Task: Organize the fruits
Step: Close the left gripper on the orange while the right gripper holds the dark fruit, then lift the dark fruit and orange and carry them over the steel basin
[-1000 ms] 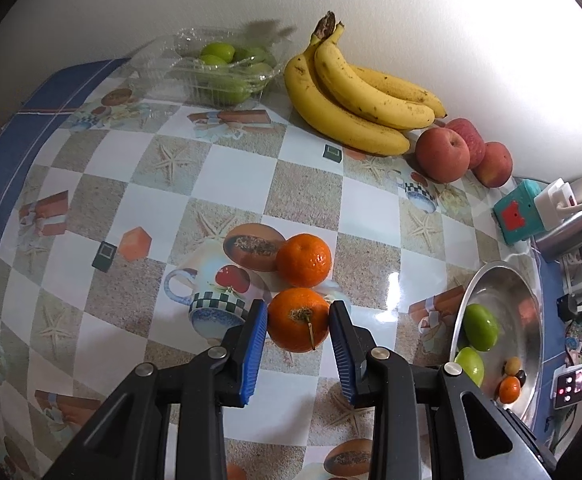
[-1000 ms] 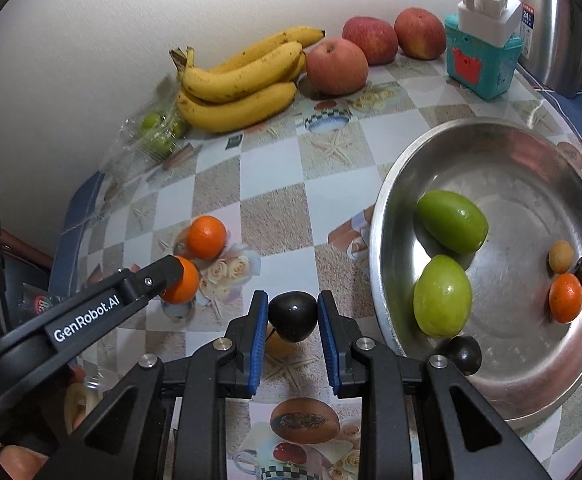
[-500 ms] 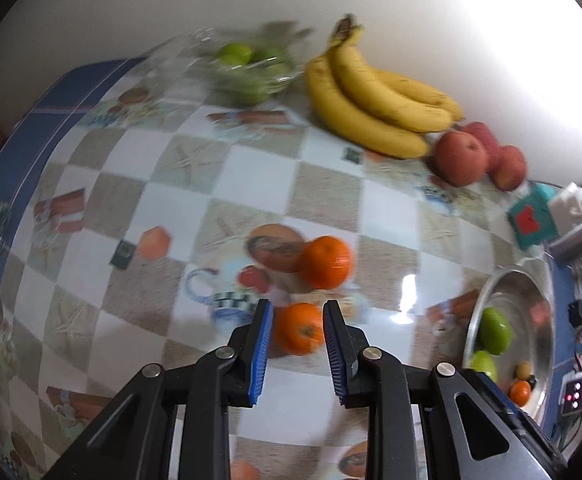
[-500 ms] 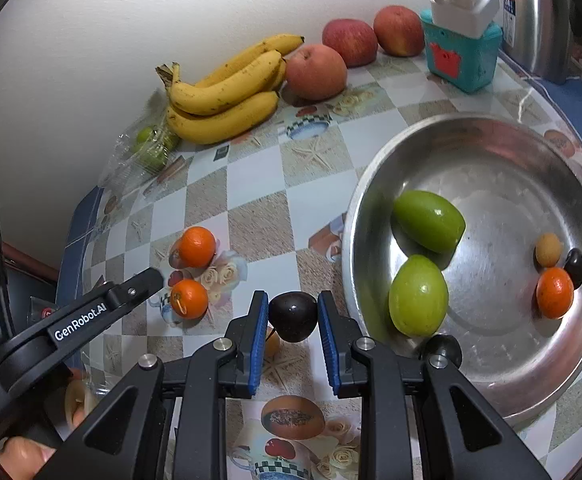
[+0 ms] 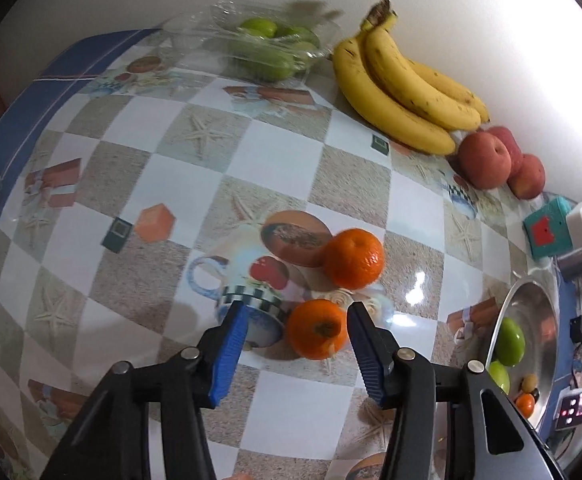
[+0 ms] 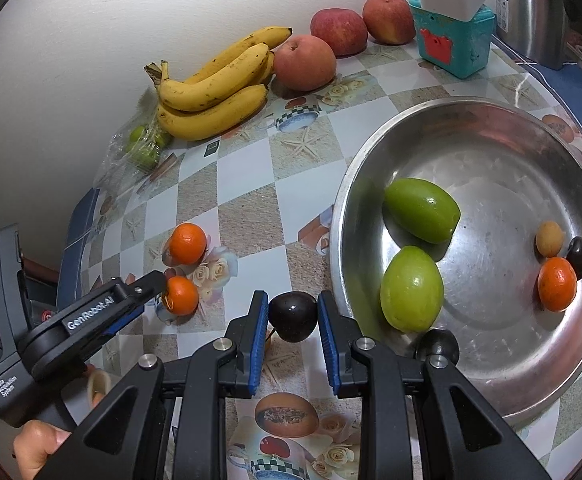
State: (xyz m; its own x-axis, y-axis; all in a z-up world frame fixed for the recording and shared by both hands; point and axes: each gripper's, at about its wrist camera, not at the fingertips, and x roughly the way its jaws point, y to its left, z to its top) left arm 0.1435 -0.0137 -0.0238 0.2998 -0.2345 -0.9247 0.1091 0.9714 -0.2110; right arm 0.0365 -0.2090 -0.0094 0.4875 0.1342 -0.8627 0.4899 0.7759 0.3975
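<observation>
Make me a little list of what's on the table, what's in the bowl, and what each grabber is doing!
By the wall: bananas, three apples, a bag of green fruit
Middle of table: two oranges, the far orange and the near orange
Metal bowl: two green fruits, one small orange, one yellowish fruit, one dark fruit
Left gripper: jaws opening, near orange between them on the table
Right gripper: shut on a dark plum
</observation>
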